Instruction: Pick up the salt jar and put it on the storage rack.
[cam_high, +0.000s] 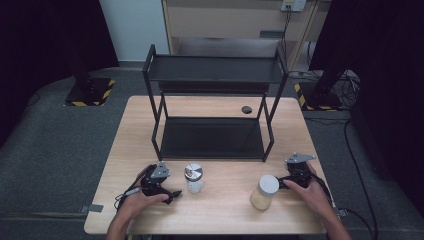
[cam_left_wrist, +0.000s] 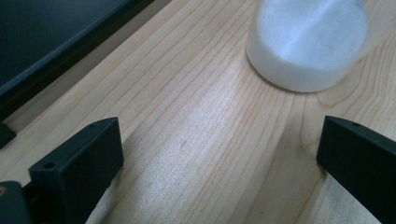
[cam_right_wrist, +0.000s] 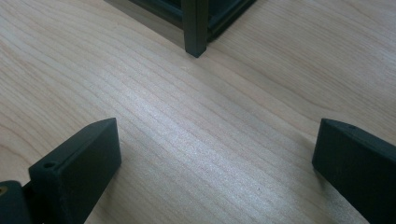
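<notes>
While both claws rest low on the desk (cam_high: 220, 210) with nothing between their jaws, the work looks to be at its very start: two jars stand in front of the black two-tier rack (cam_high: 212, 112), and neither has been taken up. The left claw (cam_high: 172, 194) is spread wide, just beside the small jar of white grains with a shiny lid (cam_high: 193, 177). The right claw (cam_high: 281, 183), equally released, sits close against the wider jar with a white lid and pale contents (cam_high: 265, 192); whether it touches the glass I cannot quite tell from the high view.

My reading is that each hand is about to grasp its nearer jar, probably to set it on the rack. For that, the left claw needs to swing toward the jar until the body sits squarely between the jaws, then clench low enough not to tip it.

Seen from the left gripper view, the white-filled jar (cam_left_wrist: 306, 44) stands ahead and off to the right of the jaw line, not centred, which the high view hardly reveals. Looking along the right claw's jaws, the right gripper view gives bare wood and one foot of the rack (cam_right_wrist: 195, 28), so that claw is not aimed at its jar.
</notes>
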